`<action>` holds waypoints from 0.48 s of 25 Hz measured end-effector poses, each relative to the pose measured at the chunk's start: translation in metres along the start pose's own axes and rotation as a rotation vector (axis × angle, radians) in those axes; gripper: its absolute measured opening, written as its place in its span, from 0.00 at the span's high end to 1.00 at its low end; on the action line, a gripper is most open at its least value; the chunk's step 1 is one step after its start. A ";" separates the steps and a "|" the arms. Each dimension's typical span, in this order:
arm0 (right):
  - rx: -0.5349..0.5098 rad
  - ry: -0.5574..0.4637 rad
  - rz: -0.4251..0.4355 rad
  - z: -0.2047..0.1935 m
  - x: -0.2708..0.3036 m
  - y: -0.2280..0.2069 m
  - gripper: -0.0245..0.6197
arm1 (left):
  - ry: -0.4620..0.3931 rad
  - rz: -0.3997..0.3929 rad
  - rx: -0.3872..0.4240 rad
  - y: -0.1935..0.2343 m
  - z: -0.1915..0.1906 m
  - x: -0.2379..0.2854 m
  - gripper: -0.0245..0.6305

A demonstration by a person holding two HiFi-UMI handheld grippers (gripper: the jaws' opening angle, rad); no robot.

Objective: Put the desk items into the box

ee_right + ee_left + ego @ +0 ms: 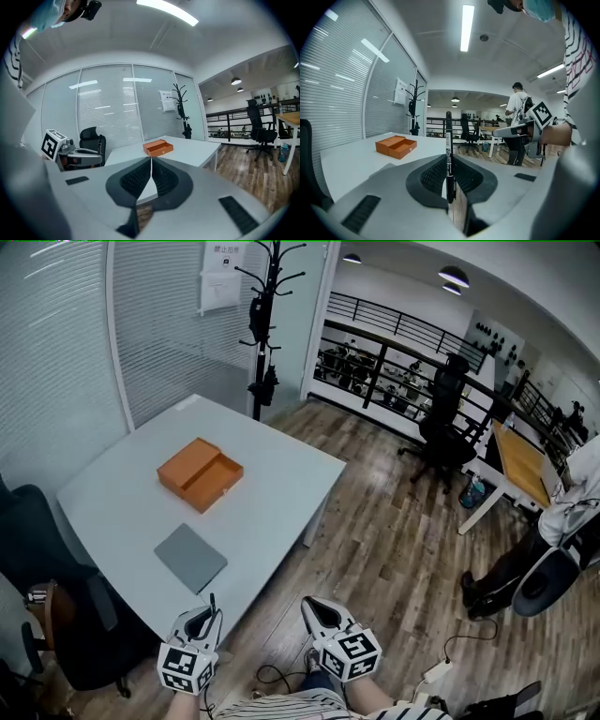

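An orange box (201, 474) lies open on the white table (122, 493), its two halves side by side; it also shows far off in the left gripper view (396, 146) and the right gripper view (158, 147). A grey flat pad (190, 557) rests nearer the table's front edge. My left gripper (210, 610) is below the table's near corner, shut on a black pen (448, 154) that stands upright between the jaws. My right gripper (316, 610) is over the wooden floor, shut with nothing in it.
A black office chair (56, 615) stands at the table's left. A coat stand (265, 324) rises behind the table by the glass wall. Another desk (525, 465) and chair (448, 427) are far right, where a person (562, 521) is. Cables (450, 652) lie on the floor.
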State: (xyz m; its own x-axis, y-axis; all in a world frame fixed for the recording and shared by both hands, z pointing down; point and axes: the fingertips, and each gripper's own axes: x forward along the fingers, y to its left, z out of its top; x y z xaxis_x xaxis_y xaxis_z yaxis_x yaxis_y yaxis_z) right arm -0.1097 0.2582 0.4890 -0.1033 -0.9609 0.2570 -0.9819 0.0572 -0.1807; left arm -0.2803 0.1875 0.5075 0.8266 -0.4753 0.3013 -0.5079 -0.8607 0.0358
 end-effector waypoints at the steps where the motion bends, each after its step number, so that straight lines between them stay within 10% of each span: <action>1: 0.002 0.001 0.004 0.002 0.003 -0.010 0.92 | 0.003 0.004 0.001 -0.001 0.003 0.010 0.88; 12: -0.043 0.043 0.157 0.029 0.040 -0.122 0.92 | -0.016 0.164 -0.029 -0.020 0.045 0.116 0.88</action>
State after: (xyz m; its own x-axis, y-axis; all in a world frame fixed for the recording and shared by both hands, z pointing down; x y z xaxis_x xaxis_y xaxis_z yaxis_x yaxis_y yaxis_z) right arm 0.0106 0.2053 0.4938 -0.2616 -0.9268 0.2693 -0.9589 0.2180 -0.1815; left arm -0.1629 0.1414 0.4987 0.7359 -0.6118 0.2900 -0.6426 -0.7660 0.0148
